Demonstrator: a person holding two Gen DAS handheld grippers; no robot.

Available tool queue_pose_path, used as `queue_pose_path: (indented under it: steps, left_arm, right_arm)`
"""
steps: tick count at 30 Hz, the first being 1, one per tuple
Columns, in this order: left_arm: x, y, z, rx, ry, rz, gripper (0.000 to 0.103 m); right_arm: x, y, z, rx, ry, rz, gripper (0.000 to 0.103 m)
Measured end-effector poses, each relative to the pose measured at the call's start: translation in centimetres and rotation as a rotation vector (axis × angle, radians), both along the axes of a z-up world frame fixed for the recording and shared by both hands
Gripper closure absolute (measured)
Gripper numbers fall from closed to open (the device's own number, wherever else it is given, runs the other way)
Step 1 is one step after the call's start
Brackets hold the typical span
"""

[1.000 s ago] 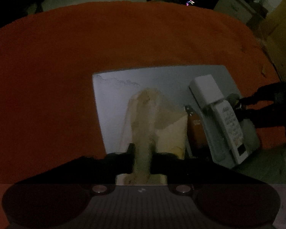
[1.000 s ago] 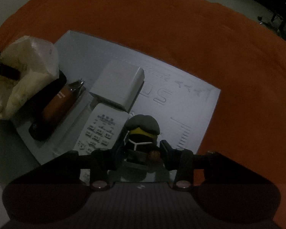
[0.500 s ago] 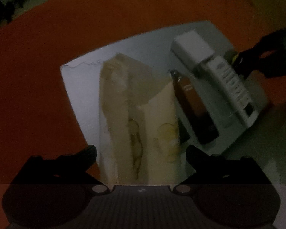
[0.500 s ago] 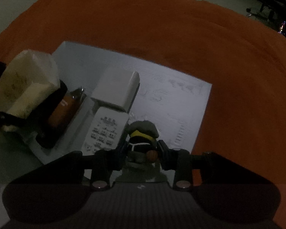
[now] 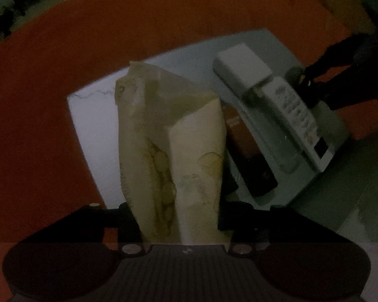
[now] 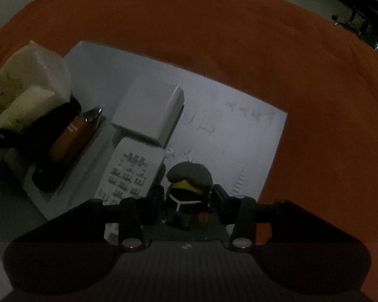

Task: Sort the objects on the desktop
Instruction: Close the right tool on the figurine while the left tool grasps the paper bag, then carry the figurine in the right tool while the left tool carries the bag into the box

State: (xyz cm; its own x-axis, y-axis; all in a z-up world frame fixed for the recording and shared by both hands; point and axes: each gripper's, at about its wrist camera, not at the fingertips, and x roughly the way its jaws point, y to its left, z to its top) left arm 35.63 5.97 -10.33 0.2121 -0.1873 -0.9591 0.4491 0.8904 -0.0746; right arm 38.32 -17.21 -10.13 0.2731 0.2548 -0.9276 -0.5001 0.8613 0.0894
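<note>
An orange cloth (image 6: pixel 214 37) covers the tabletop, and on it lies a white board (image 6: pixel 239 130) that carries everything being sorted, so the things are gathered on one pale surface, not scattered over the cloth. Along the board's left edge, as the right wrist view shows it, the things lie side by side in a row, which reads as a sorted line being built or taken apart; one moment fits either. Largest is a wrapped sandwich (image 5: pixel 171 138), at the outer end of that row over the board's left edge; the left gripper (image 5: pixel 175 216) has its fingers set wide on either side of the pack's near end, at or close to its sides, and whether they press it or merely bracket it I cannot tell. Just beside it lies a brown and black bar (image 5: pixel 249 156) with a metal clip at its far end, lengthwise, parallel to the sandwich. Next comes a white box (image 6: pixel 148 110), and touching its near end a white keypad device (image 6: pixel 131 173), the two forming one line. Smallest is a dark figure (image 6: pixel 189 188) with a yellow face and a grey cap, at the board's near edge just beside the keypad; the right gripper (image 6: pixel 187 201) is clenched on its body, cap pointing away, so it can be carried or set upright.
</note>
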Motion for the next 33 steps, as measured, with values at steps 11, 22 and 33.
queue_pose_path:
  steps: [11,22,33]
  left_arm:
    - [-0.3,1.2,5.0,-0.098,-0.099,0.069,0.070]
    - [-5.2,-0.5,8.1,-0.123,-0.131,0.109,0.070]
    - [-10.7,-2.2,9.0,-0.131,-0.135,0.153,0.070]
  right_arm:
    - [-0.9,-1.5,2.7,0.060,-0.011,-0.077,0.063]
    - [-5.1,-2.0,9.2,0.108,-0.103,-0.173,0.063]
    - [-13.6,-0.7,13.6,0.181,-0.071,-0.240,0.063]
